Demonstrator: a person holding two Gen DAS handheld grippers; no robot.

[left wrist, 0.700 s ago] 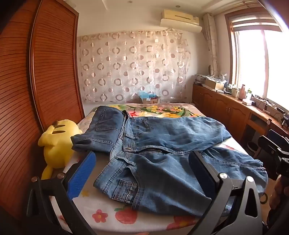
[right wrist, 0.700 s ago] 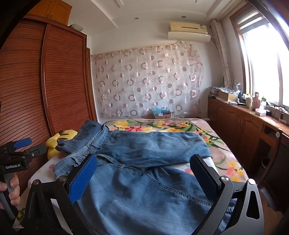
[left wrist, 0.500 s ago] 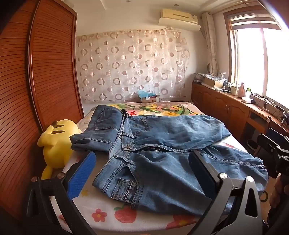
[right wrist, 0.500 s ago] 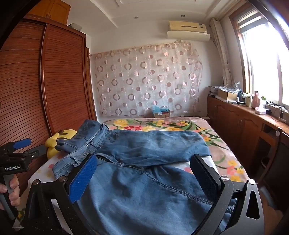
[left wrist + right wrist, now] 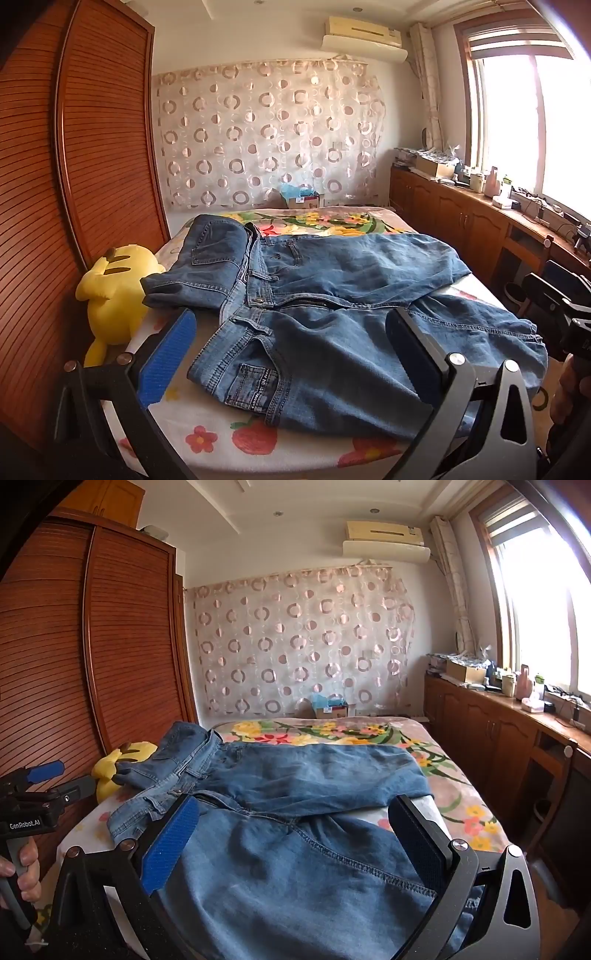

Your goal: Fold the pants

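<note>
Left wrist view alone shows the jeans' [image 5: 332, 295] waistband, zipper and coin pocket near the bed's [image 5: 207, 432] left edge; right wrist view shows mostly the legs, running rightward across the bed. Left gripper [image 5: 291, 354] and right gripper [image 5: 295, 842] hover spread wide, holding nothing. A yellow plush [image 5: 114, 291] lies at the left edge

both hand-held grippers, left [image 5: 291, 354] and right [image 5: 295, 842], tilt slightly downward with jaws spread wide, gripping nothing.

Left gripper [image 5: 291, 354] hovers wide open over the jeans [image 5: 332, 317], spread across the floral bed [image 5: 221, 435], yellow plush toy [image 5: 114, 295] just beside them.
</note>
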